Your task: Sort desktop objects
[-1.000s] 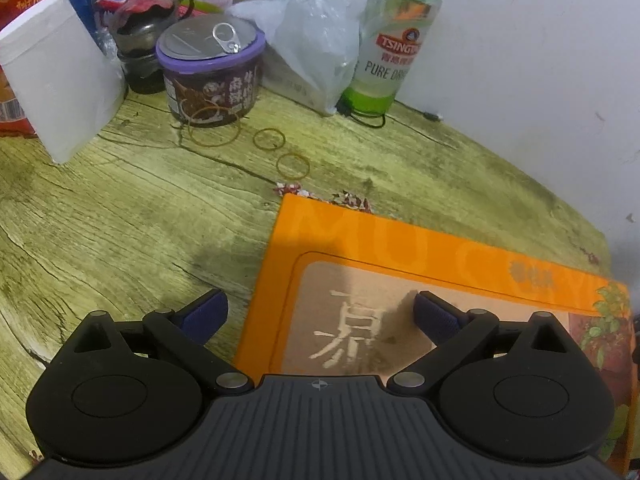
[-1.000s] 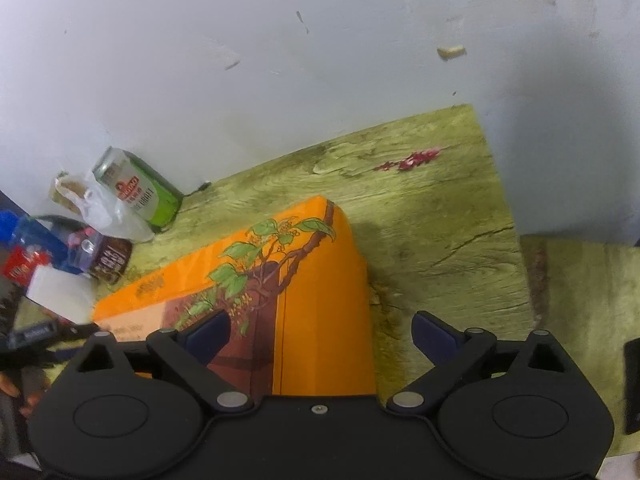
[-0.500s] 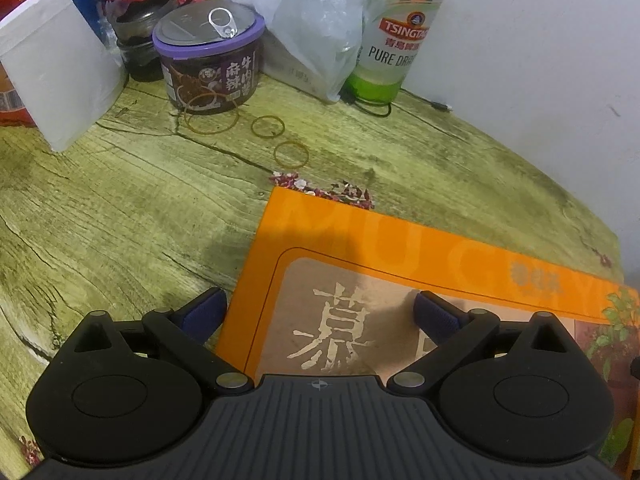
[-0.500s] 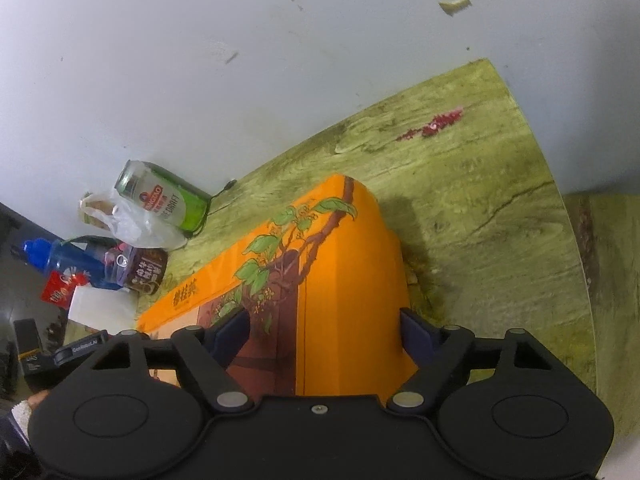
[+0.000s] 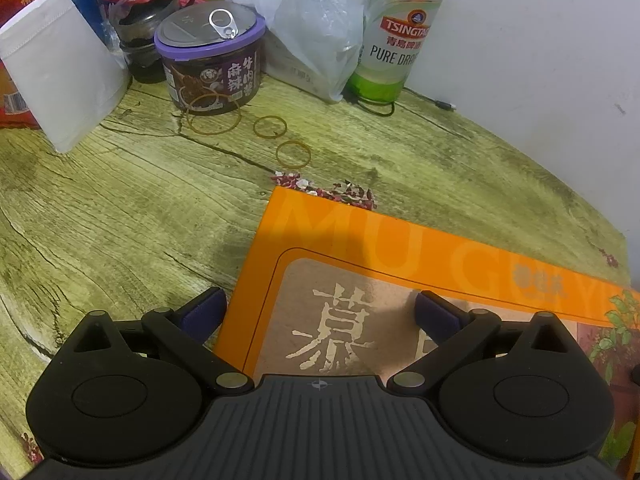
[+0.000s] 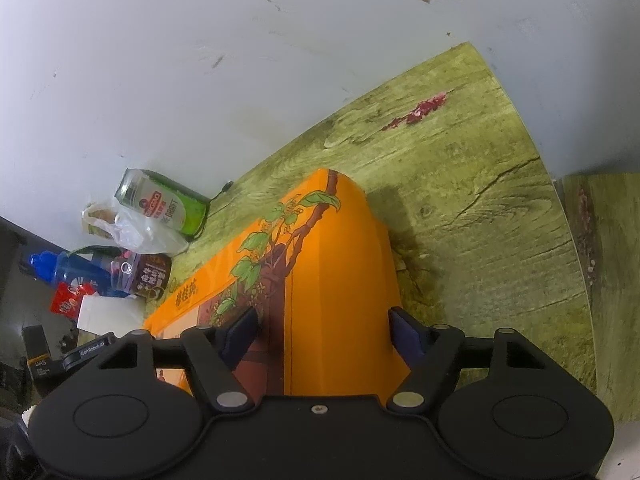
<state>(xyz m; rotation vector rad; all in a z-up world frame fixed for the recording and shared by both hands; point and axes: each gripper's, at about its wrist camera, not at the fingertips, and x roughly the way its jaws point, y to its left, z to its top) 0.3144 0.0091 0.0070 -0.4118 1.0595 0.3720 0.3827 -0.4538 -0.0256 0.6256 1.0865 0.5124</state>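
Observation:
A large flat orange gift box with a leaf pattern lies on the green wood-grain table. My left gripper is open at the box's near left corner. Its left finger sits just off the box's edge and its right finger rests over the printed top. In the right wrist view my right gripper is closed around the other end of the orange box, one pad on the top face, the other against the outer edge. That end casts a shadow on the table.
Against the wall stand a green beer can, a plastic bag, a purple-lidded tin, a dark glass jar and a white paper pack. Rubber bands lie before the tin. A blue bottle stands far left.
My right gripper's fingers have drawn inward from wide open onto the end of the orange box. The left gripper has stayed open and shifted slightly along the box's corner.

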